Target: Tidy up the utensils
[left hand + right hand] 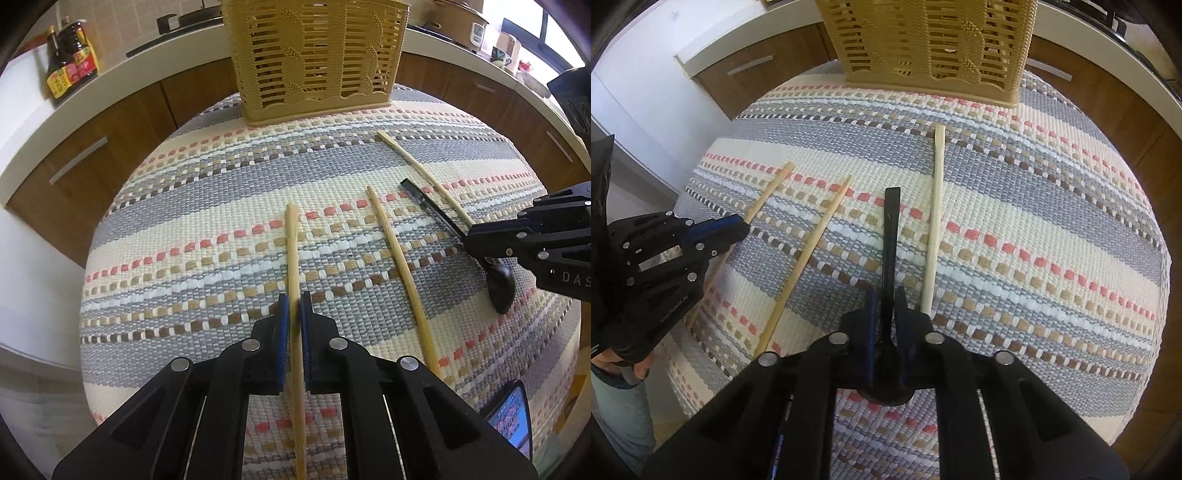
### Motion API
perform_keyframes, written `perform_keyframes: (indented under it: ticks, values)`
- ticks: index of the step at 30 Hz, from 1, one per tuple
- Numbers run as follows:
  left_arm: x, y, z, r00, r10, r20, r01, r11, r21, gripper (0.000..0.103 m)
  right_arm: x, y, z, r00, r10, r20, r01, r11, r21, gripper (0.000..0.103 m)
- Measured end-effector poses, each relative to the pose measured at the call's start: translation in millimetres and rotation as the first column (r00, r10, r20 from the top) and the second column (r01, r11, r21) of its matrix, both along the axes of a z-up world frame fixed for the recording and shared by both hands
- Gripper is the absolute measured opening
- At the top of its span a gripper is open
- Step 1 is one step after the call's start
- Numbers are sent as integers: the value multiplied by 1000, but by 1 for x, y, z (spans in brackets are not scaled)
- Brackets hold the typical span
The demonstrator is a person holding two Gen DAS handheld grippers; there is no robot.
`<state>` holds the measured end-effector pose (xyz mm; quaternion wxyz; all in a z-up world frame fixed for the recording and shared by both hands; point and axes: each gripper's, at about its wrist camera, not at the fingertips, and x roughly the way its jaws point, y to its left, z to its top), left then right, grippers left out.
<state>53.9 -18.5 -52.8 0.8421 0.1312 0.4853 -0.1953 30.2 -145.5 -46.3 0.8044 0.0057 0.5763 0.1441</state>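
My left gripper [294,304] is shut on a bamboo chopstick [293,251] that lies along the woven striped mat [207,206]. It also shows in the right wrist view [744,229]. My right gripper [885,295] is shut on the handle of a black spoon [891,229], whose bowl lies under the jaws; in the left wrist view the right gripper [471,240] sits over the spoon [500,284]. Two more chopsticks [397,254] [424,173] lie loose between and beyond the grippers. A tan slatted utensil basket [314,59] stands at the mat's far edge.
Wooden cabinets with a white countertop [74,99] curve behind the table. Sauce bottles [70,59] stand on the counter at left. A phone [511,421] lies at the mat's near right edge. A person's hand [631,365] holds the left gripper.
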Motion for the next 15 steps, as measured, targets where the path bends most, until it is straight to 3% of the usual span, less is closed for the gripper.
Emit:
perform_keyframes:
  ticks: [11,15]
  values:
    - [-1,3,1,1000,-13,-2,13,1000,-9,6,-11,-26,18,999,41,7,-42,997,63,6]
    - [-2,2,2,999,-36,-23,36,999,-18,14,-12,-31,19,999,51,-7,-50,997,52,13]
